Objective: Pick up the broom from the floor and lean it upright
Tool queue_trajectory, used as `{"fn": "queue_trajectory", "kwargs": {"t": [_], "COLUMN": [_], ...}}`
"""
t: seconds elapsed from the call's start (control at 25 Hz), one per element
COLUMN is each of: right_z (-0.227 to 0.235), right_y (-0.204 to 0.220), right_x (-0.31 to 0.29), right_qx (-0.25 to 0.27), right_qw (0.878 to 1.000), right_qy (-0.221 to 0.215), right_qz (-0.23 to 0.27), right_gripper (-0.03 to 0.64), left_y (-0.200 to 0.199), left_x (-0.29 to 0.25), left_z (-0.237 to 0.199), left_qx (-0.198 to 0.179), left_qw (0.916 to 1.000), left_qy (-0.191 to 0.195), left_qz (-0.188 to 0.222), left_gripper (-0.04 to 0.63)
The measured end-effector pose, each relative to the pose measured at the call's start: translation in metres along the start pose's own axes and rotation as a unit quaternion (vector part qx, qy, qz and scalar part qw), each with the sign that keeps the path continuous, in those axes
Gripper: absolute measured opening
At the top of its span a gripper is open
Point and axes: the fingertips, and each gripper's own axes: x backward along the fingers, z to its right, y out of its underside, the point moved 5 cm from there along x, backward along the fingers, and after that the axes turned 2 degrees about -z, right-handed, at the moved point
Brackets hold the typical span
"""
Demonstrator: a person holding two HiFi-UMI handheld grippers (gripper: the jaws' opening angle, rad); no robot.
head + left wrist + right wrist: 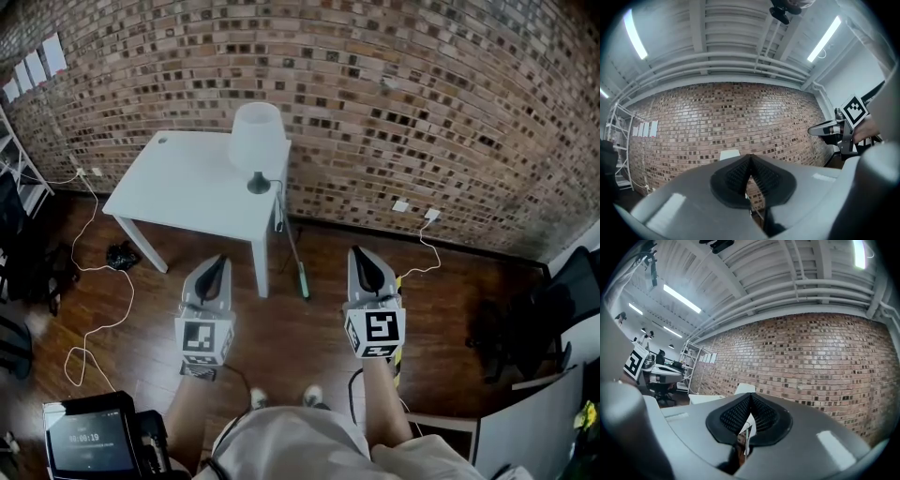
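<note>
The broom stands upright on its green head, its thin handle leaning against the right edge of the white table close to the brick wall. My left gripper is held level over the floor, left of the broom and well short of it. It is shut and holds nothing, and its pads meet at the tip. On the broom's right, my right gripper is likewise shut and holds nothing, pads together. Both point at the wall.
A white lamp stands on the table's right rear corner. White cables trail over the wooden floor at left and from wall sockets at right. Dark chairs stand at right, and a screen device sits at bottom left.
</note>
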Motion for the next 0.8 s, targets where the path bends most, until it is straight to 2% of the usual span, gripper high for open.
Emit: {"fn": "queue_trajectory", "kwargs": {"t": [0.4, 0.64, 0.8], "right_z": [-0.015, -0.023, -0.019], "right_y": [-0.008, -0.018, -0.017], "right_x": [0.039, 0.079, 0.124], "right_qx": [-0.02, -0.024, -0.028], "right_qw": [0.999, 0.999, 0.999], "right_qy": [0.032, 0.02, -0.003], "right_qz": [0.015, 0.02, 0.026], "right_gripper": [0.012, 0.012, 0.014], "left_y": [0.01, 0.007, -0.005], "left_x": [0.034, 0.073, 0.101], "left_z": [-0.002, 0.02, 0.056], "left_qx": [-0.002, 0.004, -0.012], "left_qw": [0.9996, 0.9997, 0.9997], "left_qy": [0.025, 0.012, 0.019], "left_qz": [-0.01, -0.019, -0.014], "left_gripper": [0.002, 0.002, 0.002]}}
